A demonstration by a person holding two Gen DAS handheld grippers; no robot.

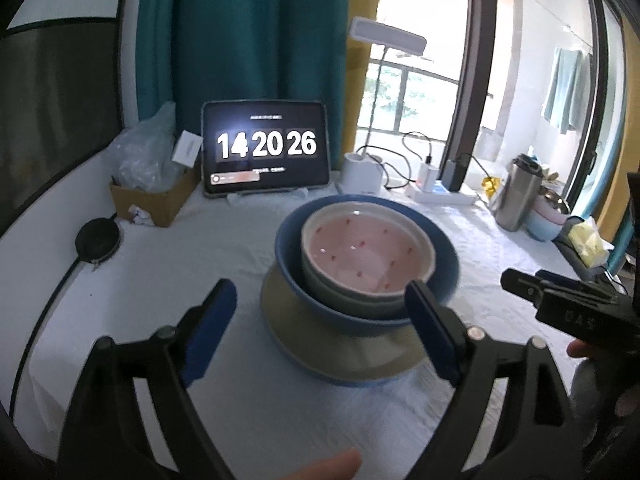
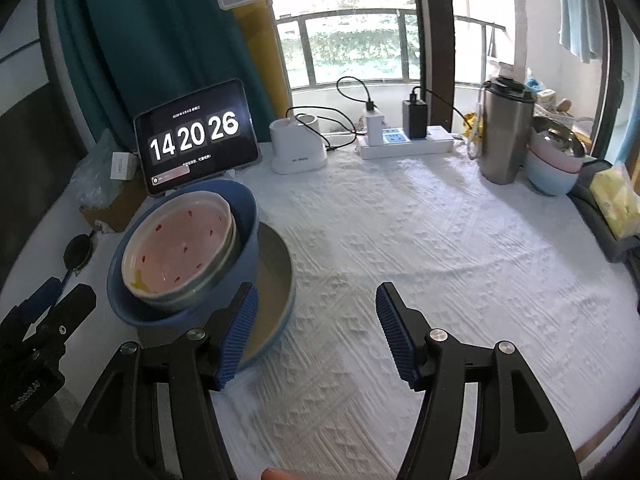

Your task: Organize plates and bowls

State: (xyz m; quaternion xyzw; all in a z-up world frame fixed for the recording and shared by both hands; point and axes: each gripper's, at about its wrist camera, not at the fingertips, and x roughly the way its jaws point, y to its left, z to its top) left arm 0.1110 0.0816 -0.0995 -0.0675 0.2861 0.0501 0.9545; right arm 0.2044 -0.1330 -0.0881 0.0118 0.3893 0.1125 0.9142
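Observation:
A stack stands on the white cloth: a shallow plate (image 1: pixel 352 356) with a beige inside and blue rim, a blue bowl (image 1: pixel 290 264) on it, and a pink bowl (image 1: pixel 368 254) with red spots nested inside. My left gripper (image 1: pixel 320 296) is open just short of the stack, with nothing between its blue pads. In the right wrist view the plate (image 2: pixel 276 276), blue bowl (image 2: pixel 120 300) and pink bowl (image 2: pixel 180 252) sit at the left. My right gripper (image 2: pixel 316 304) is open over bare cloth, its left finger beside the plate's rim. Each gripper shows in the other's view: right gripper (image 1: pixel 524 282), left gripper (image 2: pixel 64 294).
At the back stand a tablet (image 1: pixel 266 148) showing a clock, a cardboard box (image 1: pixel 152 200) with plastic wrap, a white lamp base (image 2: pixel 298 148) and a power strip (image 2: pixel 406 146) with chargers. A steel tumbler (image 2: pixel 504 132), pastel bowls (image 2: pixel 554 176) and a dark tray (image 2: pixel 600 216) crowd the right.

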